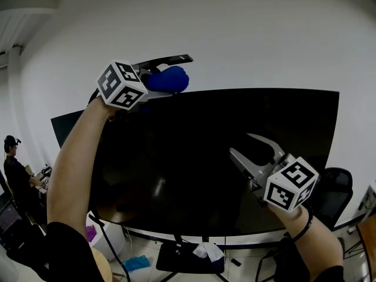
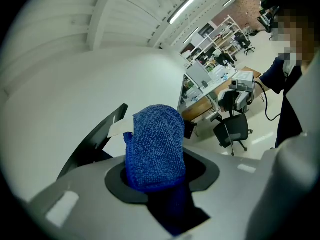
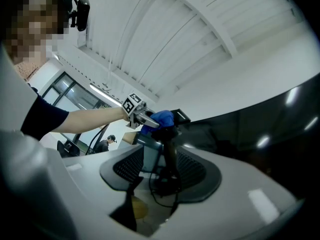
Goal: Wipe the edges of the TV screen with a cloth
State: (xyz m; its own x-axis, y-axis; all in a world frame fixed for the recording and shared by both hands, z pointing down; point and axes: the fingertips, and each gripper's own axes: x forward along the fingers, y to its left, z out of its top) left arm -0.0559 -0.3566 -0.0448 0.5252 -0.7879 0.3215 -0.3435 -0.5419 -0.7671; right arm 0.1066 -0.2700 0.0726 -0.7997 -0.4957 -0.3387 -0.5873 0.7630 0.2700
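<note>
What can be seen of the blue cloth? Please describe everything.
The blue cloth looks like soft microfibre with a fine looped weave, bunched into a rounded wad. The left claw is shut on it. It sits at the top edge of the dark TV screen, left of the middle; whether it touches is unclear.

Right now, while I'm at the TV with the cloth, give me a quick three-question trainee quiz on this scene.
1. True or false: the right gripper holds the blue cloth.
2. The cloth is nearest which edge of the TV screen? A top, B bottom, C right.
3. Fill in: the left gripper is shut on the ____.
Key: 1 false; 2 A; 3 blue cloth.
</note>
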